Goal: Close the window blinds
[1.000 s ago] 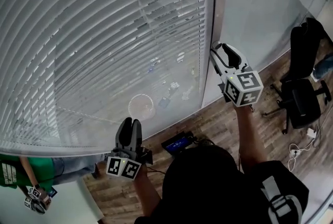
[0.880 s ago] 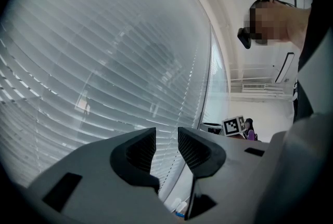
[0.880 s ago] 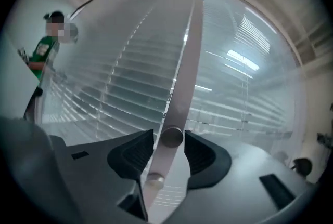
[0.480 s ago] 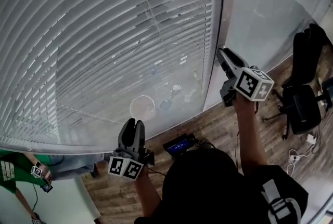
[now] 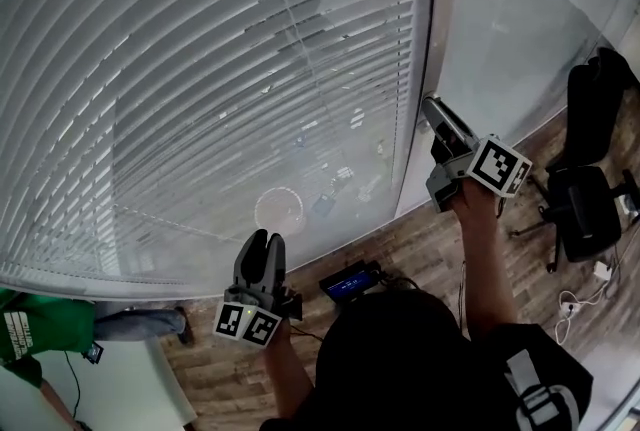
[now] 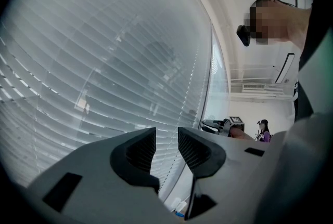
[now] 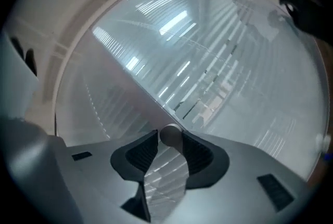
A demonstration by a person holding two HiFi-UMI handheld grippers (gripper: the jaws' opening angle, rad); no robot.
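Observation:
Pale slatted window blinds (image 5: 200,69) fill the left window, slats partly tilted so the street shows through. My right gripper (image 5: 432,109) is raised at the window post beside the blinds' right edge. In the right gripper view its jaws (image 7: 170,147) are closed round the clear tilt wand, whose round end (image 7: 170,134) sits between the pads. My left gripper (image 5: 262,244) is held low in front of the blinds (image 6: 104,62). Its jaws (image 6: 166,147) stand a little apart, with nothing between them.
A black office chair (image 5: 585,204) stands on the wood floor at the right, with white cables (image 5: 600,271) by it. A black device (image 5: 345,281) lies below the window. A person in green (image 5: 40,329) is at lower left.
My right gripper rose slightly to the right along the window post and its jaws narrowed from wide open. The left gripper barely moved. The person in green shifted lower left.

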